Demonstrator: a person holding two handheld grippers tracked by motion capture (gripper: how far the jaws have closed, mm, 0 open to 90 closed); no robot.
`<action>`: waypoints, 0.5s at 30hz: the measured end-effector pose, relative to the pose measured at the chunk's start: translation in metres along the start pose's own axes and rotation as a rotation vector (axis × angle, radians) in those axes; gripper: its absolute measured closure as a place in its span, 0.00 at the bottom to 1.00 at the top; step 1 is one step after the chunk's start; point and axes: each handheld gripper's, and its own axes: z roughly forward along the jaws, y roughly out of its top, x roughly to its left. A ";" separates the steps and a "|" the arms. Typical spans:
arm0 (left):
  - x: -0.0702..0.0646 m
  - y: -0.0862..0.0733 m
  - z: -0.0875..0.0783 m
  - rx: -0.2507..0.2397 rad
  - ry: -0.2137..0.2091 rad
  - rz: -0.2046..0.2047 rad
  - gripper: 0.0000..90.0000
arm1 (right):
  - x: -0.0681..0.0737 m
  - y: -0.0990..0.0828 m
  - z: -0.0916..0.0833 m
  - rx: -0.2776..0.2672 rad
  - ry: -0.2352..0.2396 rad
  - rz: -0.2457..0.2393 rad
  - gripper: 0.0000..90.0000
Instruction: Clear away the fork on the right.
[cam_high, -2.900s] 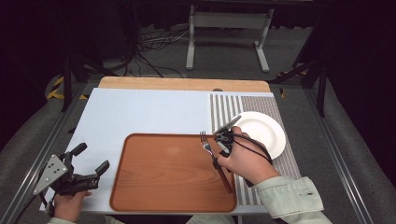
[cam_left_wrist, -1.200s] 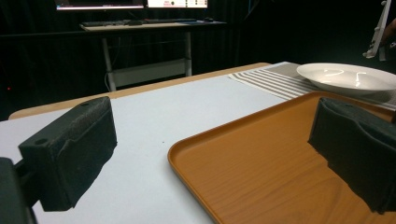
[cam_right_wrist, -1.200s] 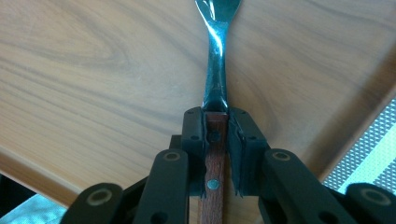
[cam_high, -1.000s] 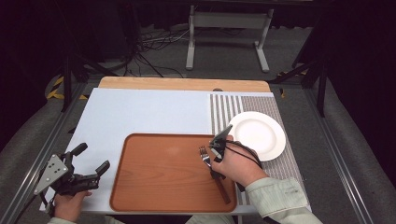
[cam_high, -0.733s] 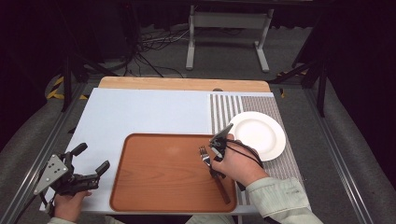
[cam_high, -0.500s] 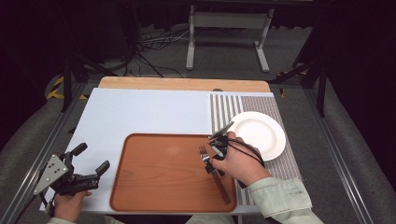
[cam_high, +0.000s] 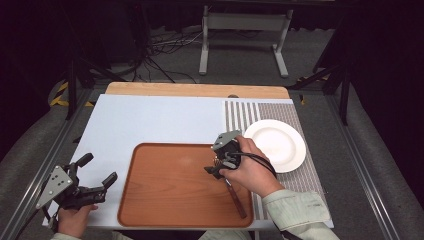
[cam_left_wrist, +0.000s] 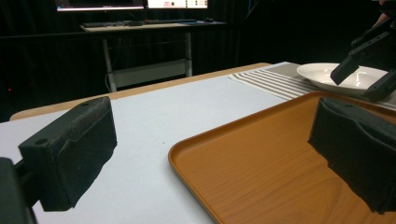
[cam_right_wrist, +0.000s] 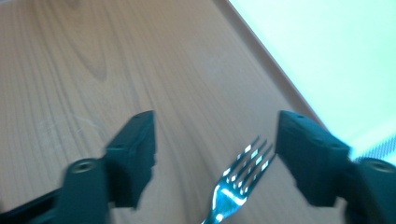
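Lying between the right gripper's (cam_right_wrist: 215, 158) spread jaws, fork (cam_right_wrist: 236, 184) untouched, left gripper (cam_left_wrist: 215, 154) also agape

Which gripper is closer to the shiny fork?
The right gripper: it hovers just over the fork, fingers either side. The left gripper sits far off, past the tray's other edge.
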 end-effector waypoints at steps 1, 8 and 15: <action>0.000 0.000 0.000 0.000 0.000 0.000 0.02 | -0.001 0.001 0.001 -0.003 0.008 -0.019 0.47; 0.000 0.000 0.000 0.001 -0.001 -0.001 0.02 | -0.007 0.000 0.015 -0.001 0.025 -0.110 0.81; 0.000 0.000 0.001 0.000 -0.001 0.000 0.02 | -0.008 -0.003 0.030 0.008 0.053 -0.128 0.99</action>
